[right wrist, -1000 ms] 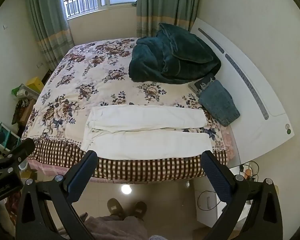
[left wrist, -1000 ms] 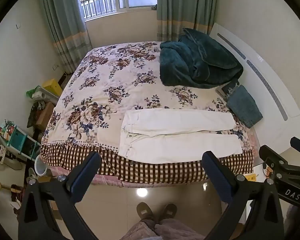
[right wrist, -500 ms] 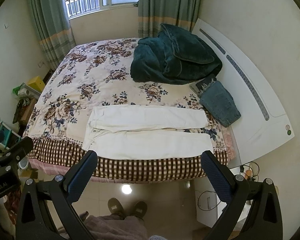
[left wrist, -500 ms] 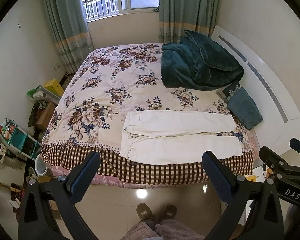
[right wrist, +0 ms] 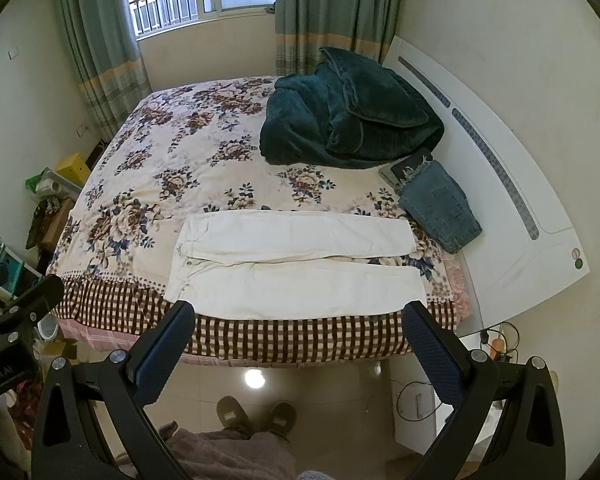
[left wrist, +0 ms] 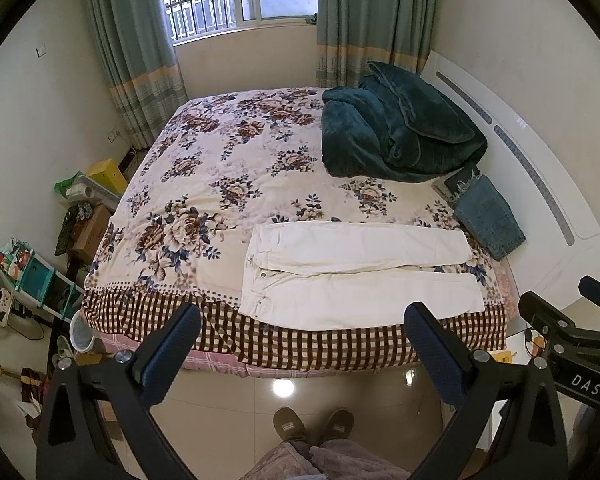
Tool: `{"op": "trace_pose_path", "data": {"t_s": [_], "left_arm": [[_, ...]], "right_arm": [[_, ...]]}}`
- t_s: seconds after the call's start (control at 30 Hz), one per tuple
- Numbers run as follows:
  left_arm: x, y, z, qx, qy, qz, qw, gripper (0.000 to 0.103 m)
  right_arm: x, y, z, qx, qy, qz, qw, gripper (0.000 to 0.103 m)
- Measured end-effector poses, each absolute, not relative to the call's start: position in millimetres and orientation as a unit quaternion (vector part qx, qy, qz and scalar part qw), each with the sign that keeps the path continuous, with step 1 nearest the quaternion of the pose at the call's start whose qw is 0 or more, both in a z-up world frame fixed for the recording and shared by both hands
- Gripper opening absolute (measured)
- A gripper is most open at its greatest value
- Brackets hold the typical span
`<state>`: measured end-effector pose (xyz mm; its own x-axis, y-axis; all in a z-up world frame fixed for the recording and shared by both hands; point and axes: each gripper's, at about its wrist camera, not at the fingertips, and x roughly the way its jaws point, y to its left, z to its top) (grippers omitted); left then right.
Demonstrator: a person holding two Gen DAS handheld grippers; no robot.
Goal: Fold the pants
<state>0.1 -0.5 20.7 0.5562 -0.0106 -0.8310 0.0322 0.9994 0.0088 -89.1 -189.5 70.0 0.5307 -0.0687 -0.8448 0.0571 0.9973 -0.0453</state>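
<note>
White pants [left wrist: 356, 276] lie flat near the front edge of the floral bed [left wrist: 220, 184], waist to the left, both legs stretched to the right. They also show in the right wrist view [right wrist: 296, 268]. My left gripper [left wrist: 302, 322] is open and empty, held above the floor in front of the bed, apart from the pants. My right gripper [right wrist: 296, 320] is open and empty, at a like height before the bed edge.
A dark green blanket [left wrist: 396, 136] is heaped at the bed's far right. Folded blue jeans [left wrist: 488, 216] lie by the white headboard [left wrist: 540, 184]. Boxes and a shelf [left wrist: 32, 272] crowd the floor on the left. My slippered feet [left wrist: 312, 424] stand on the tiled floor.
Both views have shifted slightly; the bed and pants sit a little lower in the frame. Nothing on the bed has moved and both grippers remain open.
</note>
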Motion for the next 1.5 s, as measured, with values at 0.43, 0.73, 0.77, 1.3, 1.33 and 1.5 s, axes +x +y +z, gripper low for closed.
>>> {"op": "trace_pose_path", "data": {"t_s": [0.43,0.73,0.77,1.3,1.33,1.5], "left_arm": [[-1,2,19,0.012,0.471,-0.014,0.882,0.103],[-1,3,21,0.01,0.471,-0.015,0.882,0.103],[0,2,22,0.009,0.471,-0.015,0.882,0.103],[8,-2,20,0.006,0.474,-0.018,0.881,0.103],[6,-3,20,0.005,0.474,-0.017,0.88,0.103],[12,0,16,0.001,0.476,-0.021,0.879,0.103]], "right_arm": [[-90,-187,69,-0.005,0.483,-0.035,0.875,0.103],[-91,-187,71,-0.004,0.483,-0.035,0.875,0.103],[-91,-188,71,-0.005,0.483,-0.035,0.875,0.103],[-92,-189,70,-0.003,0.485,-0.034,0.874,0.103],[-91,-190,68,-0.003,0.484,-0.034,0.874,0.103],[-88,-185,71,0.001,0.487,-0.043,0.872,0.103]]}}
